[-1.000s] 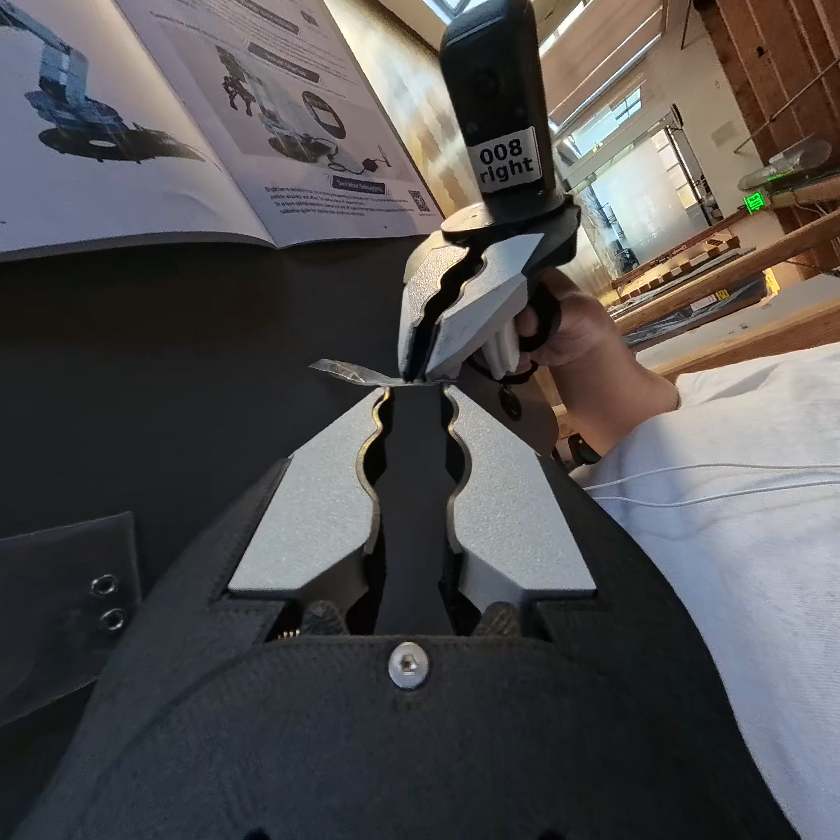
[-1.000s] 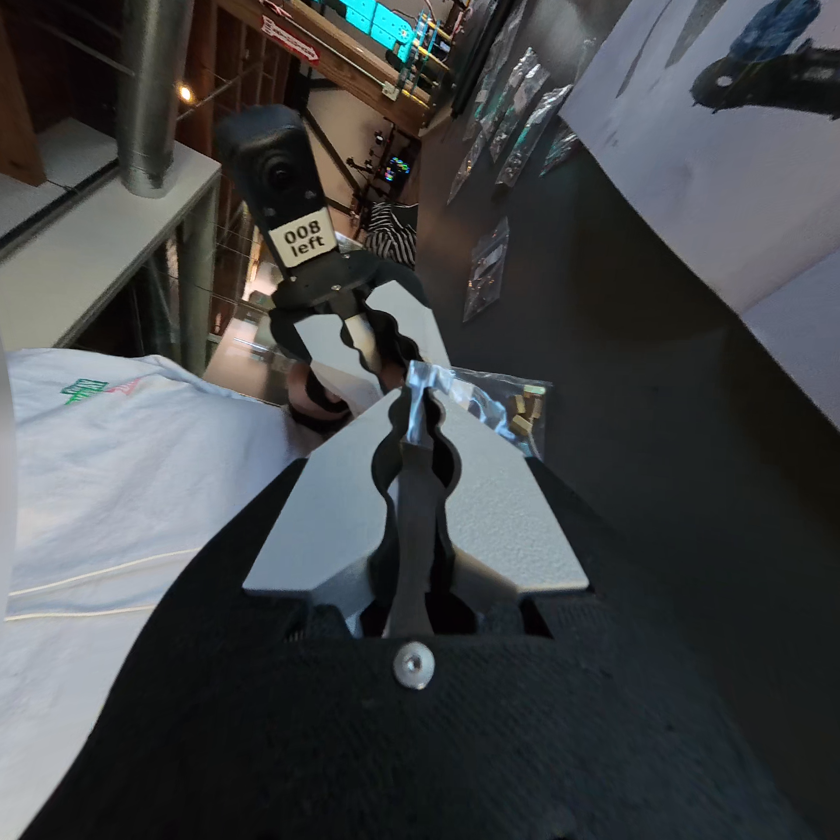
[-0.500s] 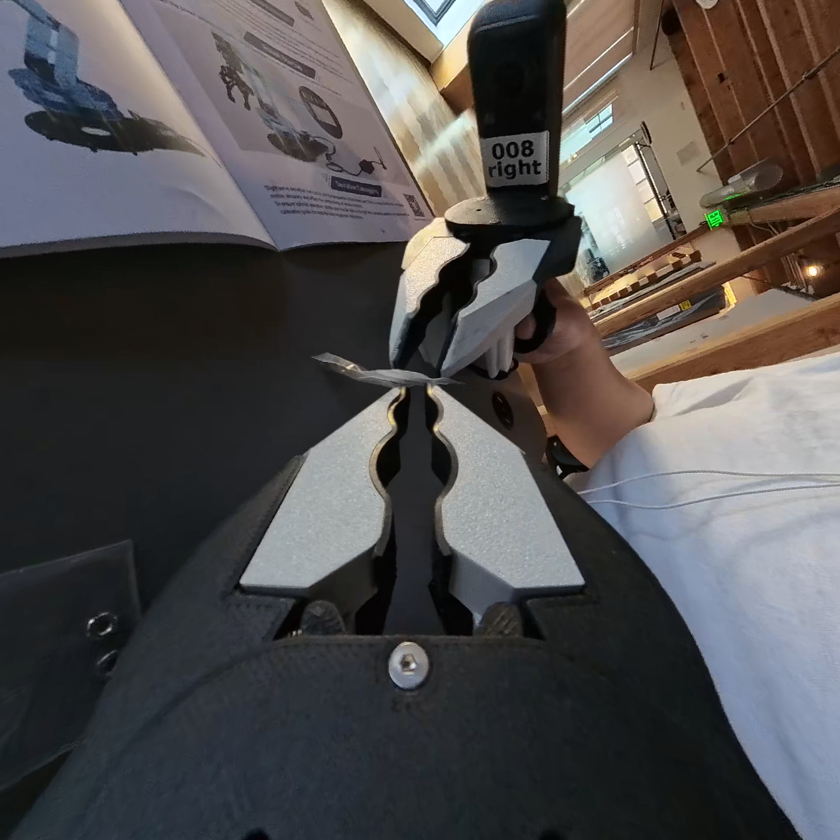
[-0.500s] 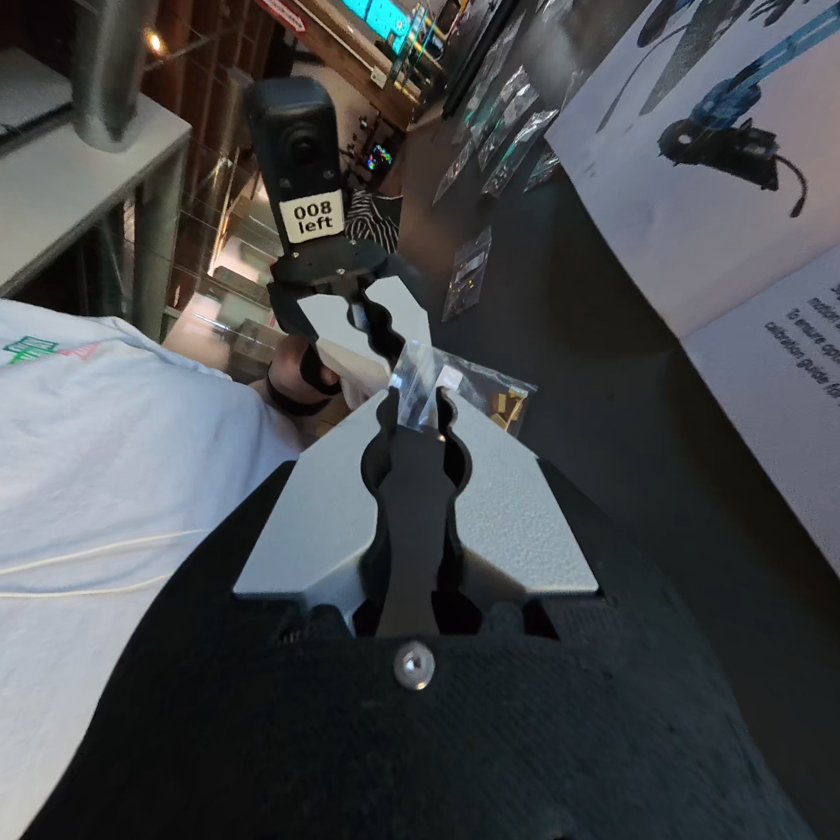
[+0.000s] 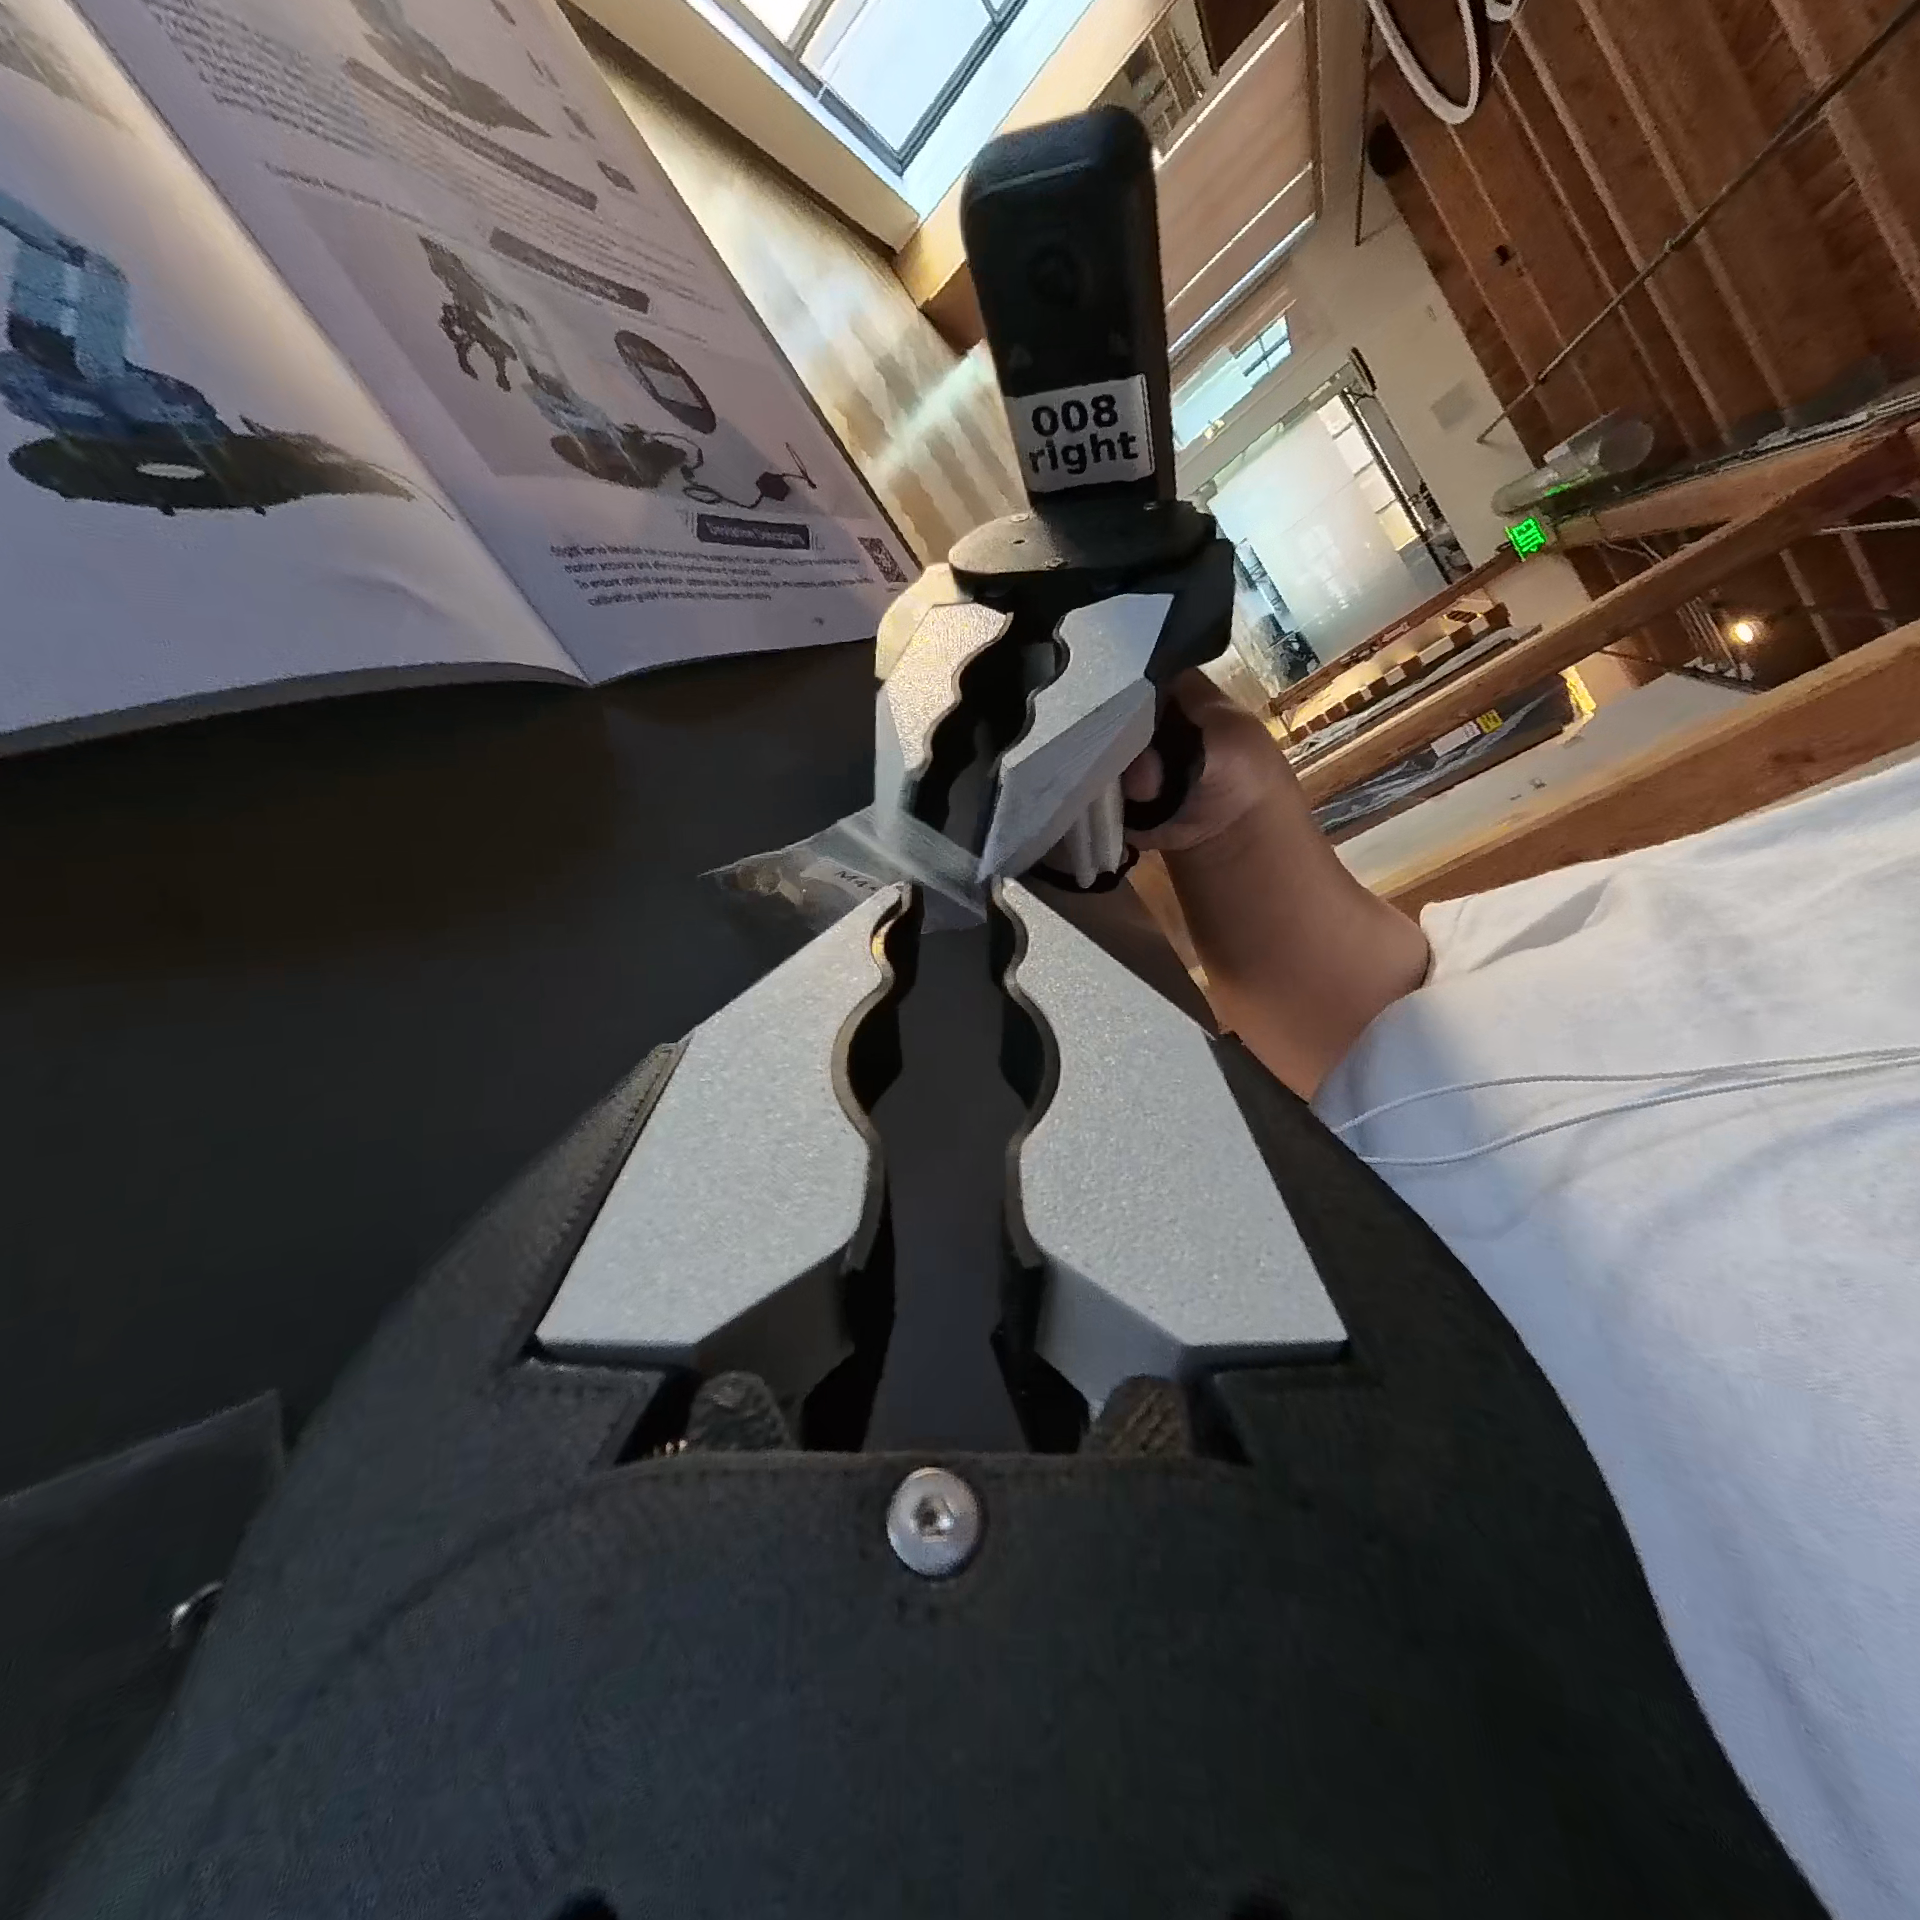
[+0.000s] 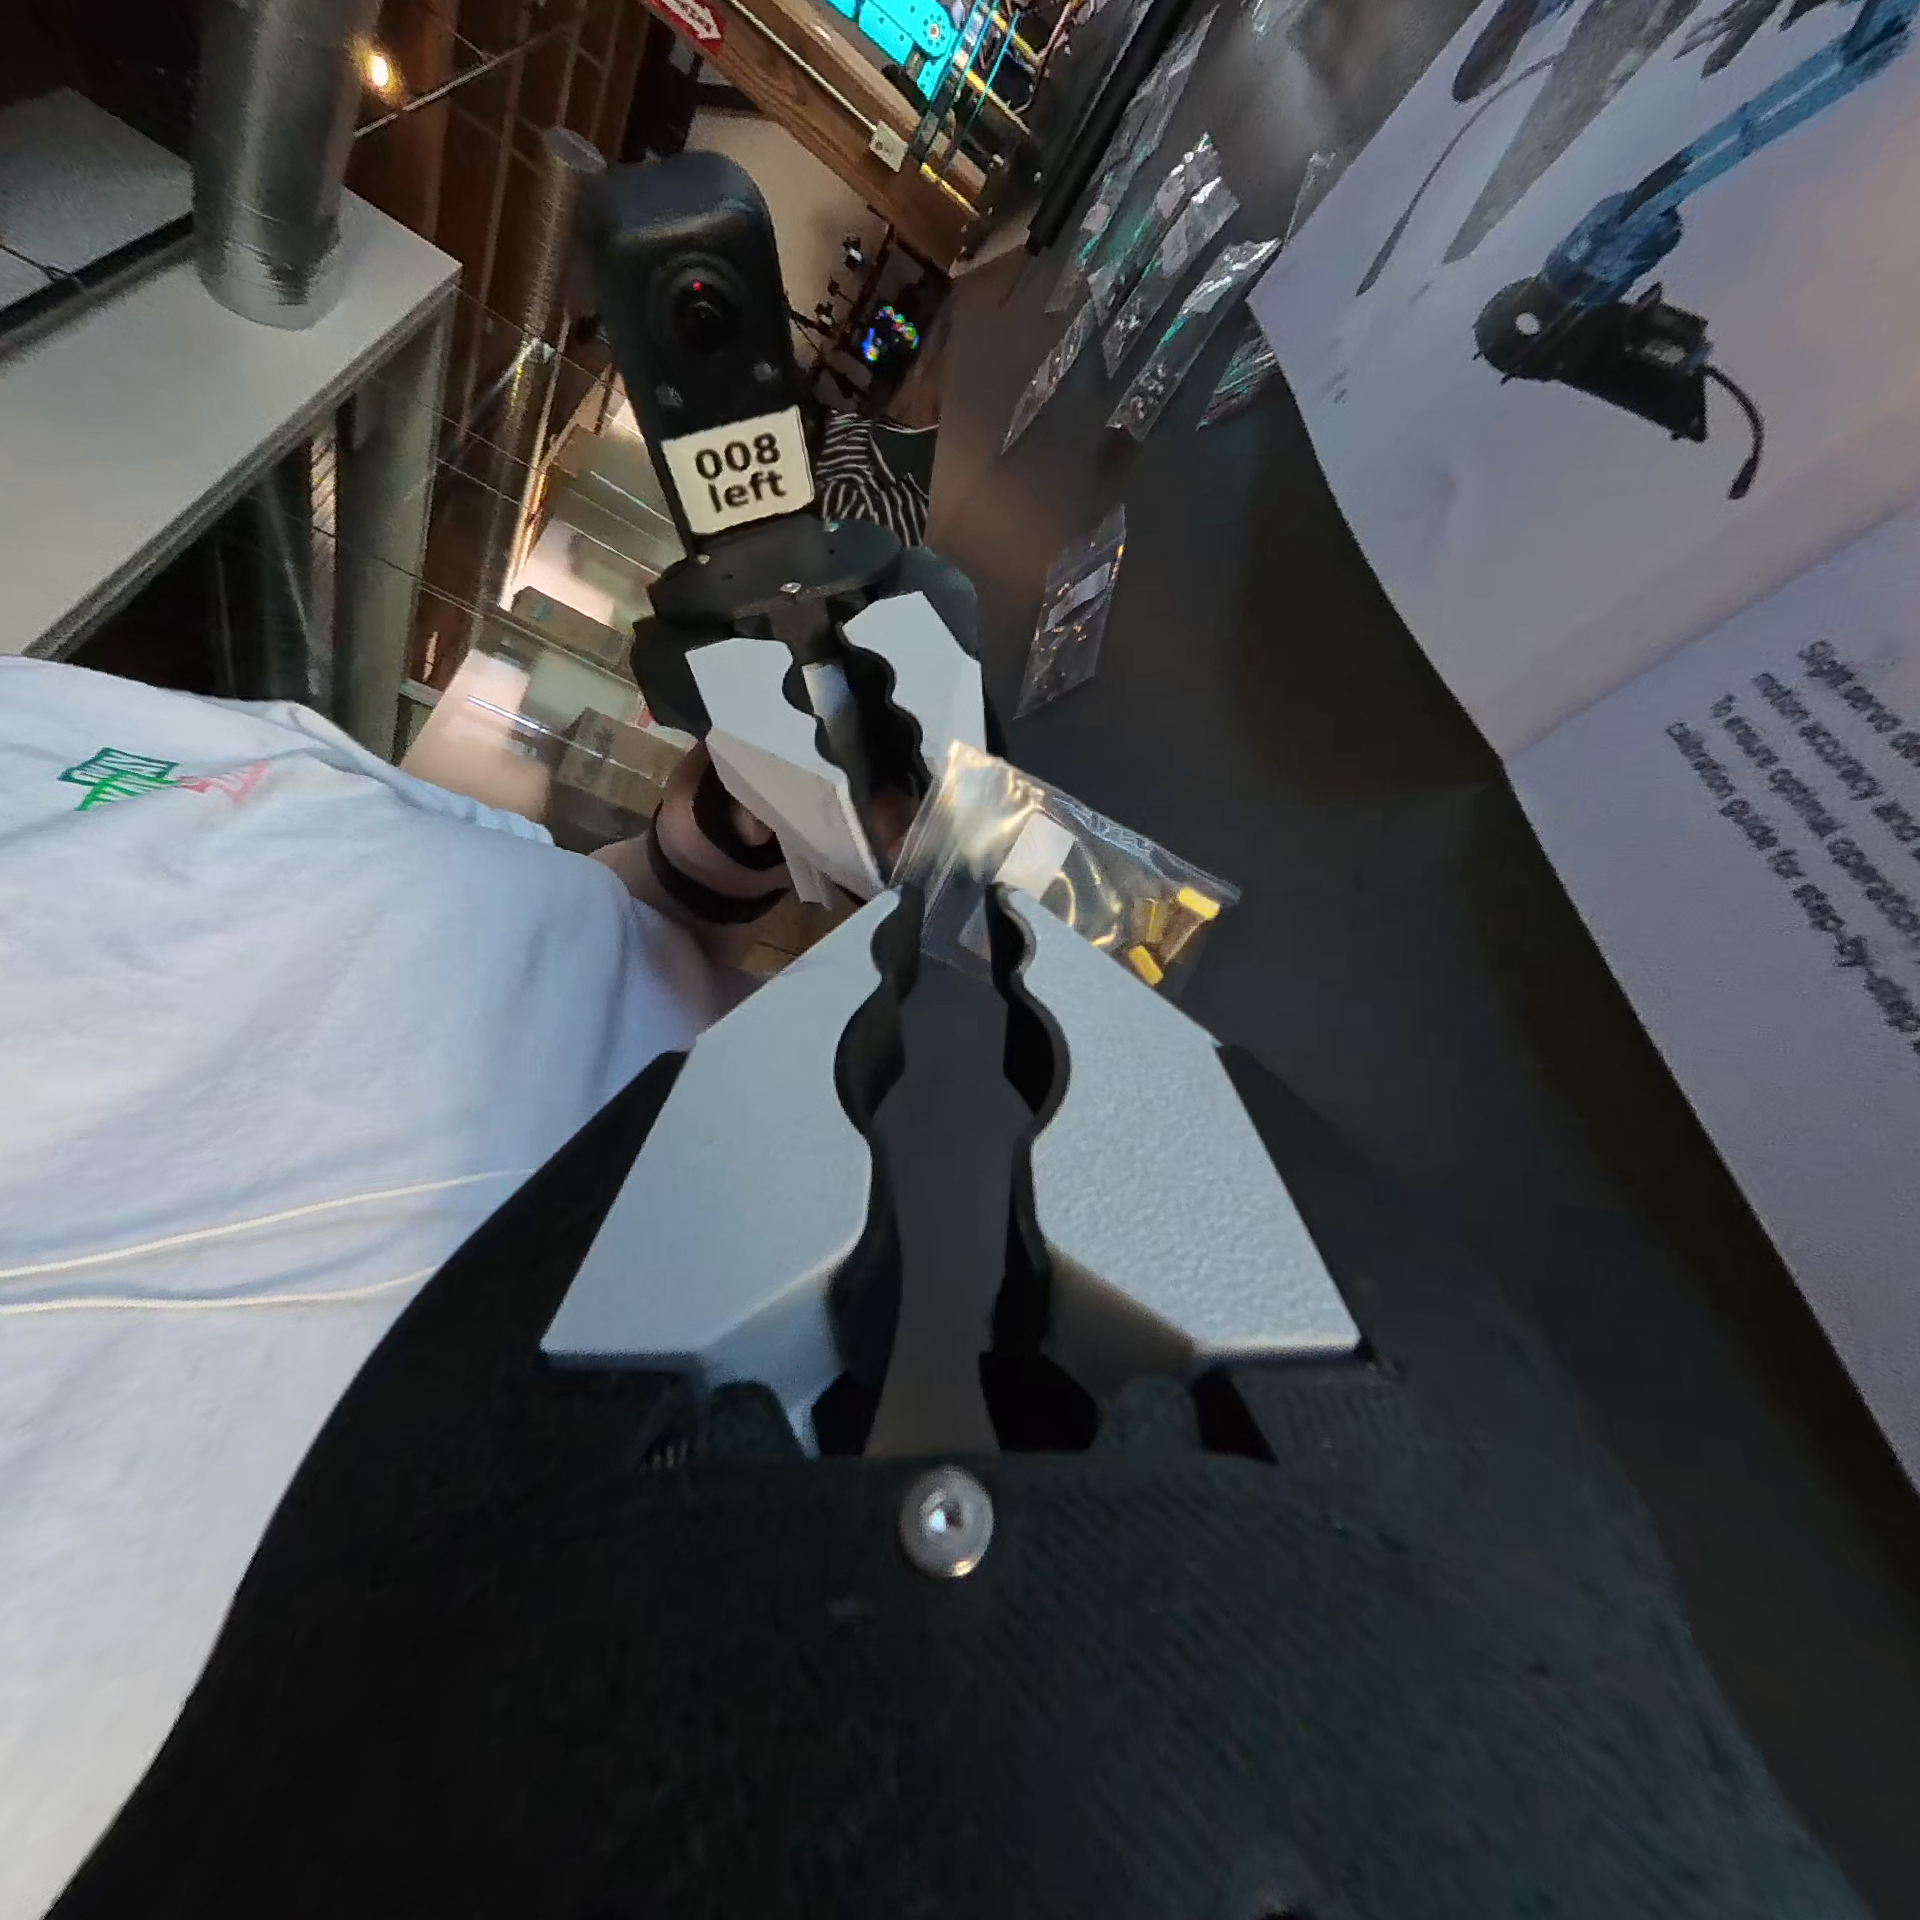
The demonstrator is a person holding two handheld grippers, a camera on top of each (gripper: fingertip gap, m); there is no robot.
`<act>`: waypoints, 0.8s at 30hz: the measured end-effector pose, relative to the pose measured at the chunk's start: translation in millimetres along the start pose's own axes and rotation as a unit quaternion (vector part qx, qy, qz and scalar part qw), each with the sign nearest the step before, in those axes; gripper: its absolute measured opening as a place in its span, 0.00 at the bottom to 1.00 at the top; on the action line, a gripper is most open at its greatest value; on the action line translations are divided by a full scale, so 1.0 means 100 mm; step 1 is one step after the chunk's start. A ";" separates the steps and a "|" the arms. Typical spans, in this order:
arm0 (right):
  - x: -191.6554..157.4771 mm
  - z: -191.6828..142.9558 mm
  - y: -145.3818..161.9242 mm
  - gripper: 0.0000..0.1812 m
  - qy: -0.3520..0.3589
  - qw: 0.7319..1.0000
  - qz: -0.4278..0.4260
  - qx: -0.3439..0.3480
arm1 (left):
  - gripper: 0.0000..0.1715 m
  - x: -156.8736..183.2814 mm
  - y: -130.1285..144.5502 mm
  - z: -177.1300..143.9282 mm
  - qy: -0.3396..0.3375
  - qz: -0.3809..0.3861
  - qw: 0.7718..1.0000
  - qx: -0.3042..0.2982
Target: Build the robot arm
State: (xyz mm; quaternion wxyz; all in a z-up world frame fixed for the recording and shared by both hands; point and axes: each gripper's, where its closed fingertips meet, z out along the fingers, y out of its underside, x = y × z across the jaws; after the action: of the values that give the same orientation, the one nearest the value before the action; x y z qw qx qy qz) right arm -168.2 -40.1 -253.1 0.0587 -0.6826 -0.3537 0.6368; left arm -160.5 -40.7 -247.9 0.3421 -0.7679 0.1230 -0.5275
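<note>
A small clear plastic bag [image 6: 1101, 883] with little yellow parts in it hangs just above the dark table [image 6: 1371, 831]. Its near corner lies between the tips of my right gripper [image 6: 943, 902], whose jaws stand a little apart. My left gripper [image 5: 951, 896] faces it tip to tip. Its jaws are also slightly apart, with the bag's edge [image 5: 810, 883] between them. The right gripper in the left wrist view [image 5: 945, 847] and the left gripper in the right wrist view [image 6: 888, 842] both show gaps. No jaw visibly clamps the bag.
An open printed booklet [image 5: 312, 416] lies on the table beyond the bag and also shows in the right wrist view [image 6: 1662, 468]. Several more clear bags [image 6: 1174, 260] lie farther along the table, one [image 6: 1081, 613] nearer. The person's white shirt [image 5: 1558, 1247] is close beside both grippers. My left and right fingertips are right by each other.
A second ago the right gripper was shut on the bag and the left was open. The right opened, the left narrowed onto the bag's edge, and the left has since widened a little.
</note>
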 end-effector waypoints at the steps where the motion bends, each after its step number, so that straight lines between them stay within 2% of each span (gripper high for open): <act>1: 0.01 0.00 0.01 0.06 0.000 1.000 0.004 -0.002 | 0.06 0.00 0.00 0.01 0.002 -0.002 1.000 -0.002; 7: -0.01 -0.05 -0.01 0.05 -0.014 1.000 0.007 0.011 | 0.05 -0.01 -0.04 0.04 0.016 -0.017 1.000 0.003; 17: 0.01 -0.06 0.02 0.05 0.020 0.998 -0.056 -0.004 | 0.08 0.03 -0.07 0.10 0.065 -0.087 0.994 0.010; 24: 0.03 -0.07 0.03 0.05 0.059 0.993 -0.099 -0.004 | 0.07 0.04 -0.07 0.12 0.066 -0.080 0.995 0.004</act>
State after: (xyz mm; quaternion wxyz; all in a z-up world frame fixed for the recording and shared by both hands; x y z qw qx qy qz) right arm -161.4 -37.7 -256.0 0.1391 -0.6809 -0.4181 0.5850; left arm -149.5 -33.0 -243.2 0.2926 -0.7377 0.0812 -0.6030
